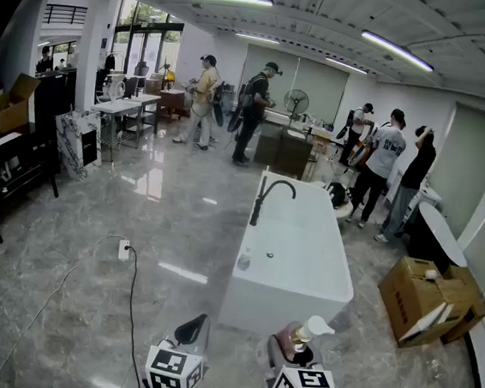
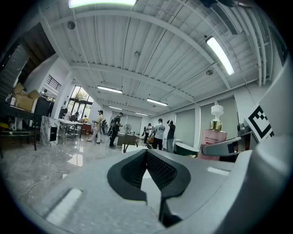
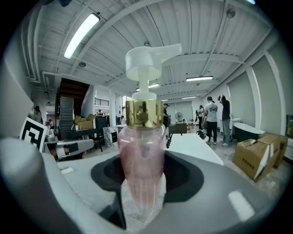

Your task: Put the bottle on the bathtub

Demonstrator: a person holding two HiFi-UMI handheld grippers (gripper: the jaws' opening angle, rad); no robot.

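A white freestanding bathtub [image 1: 303, 273] with a black faucet [image 1: 268, 196] stands in the middle of the head view, just beyond both grippers. My right gripper [image 1: 293, 345] is shut on a pink pump bottle [image 1: 304, 333] with a gold collar and a white pump, held upright short of the tub's near end. In the right gripper view the bottle [image 3: 142, 137] fills the space between the jaws, with the bathtub [image 3: 197, 146] behind it. My left gripper [image 1: 197, 324] hangs beside it on the left, shut and with nothing in it; its fingertips [image 2: 158, 167] meet.
Open cardboard boxes [image 1: 427, 305] sit on the floor right of the tub. A black cable runs to a white socket [image 1: 124, 250] on the marble floor at left. Several people [image 1: 253, 112] stand at the back. A dark tub [image 1: 434, 237] is at far right.
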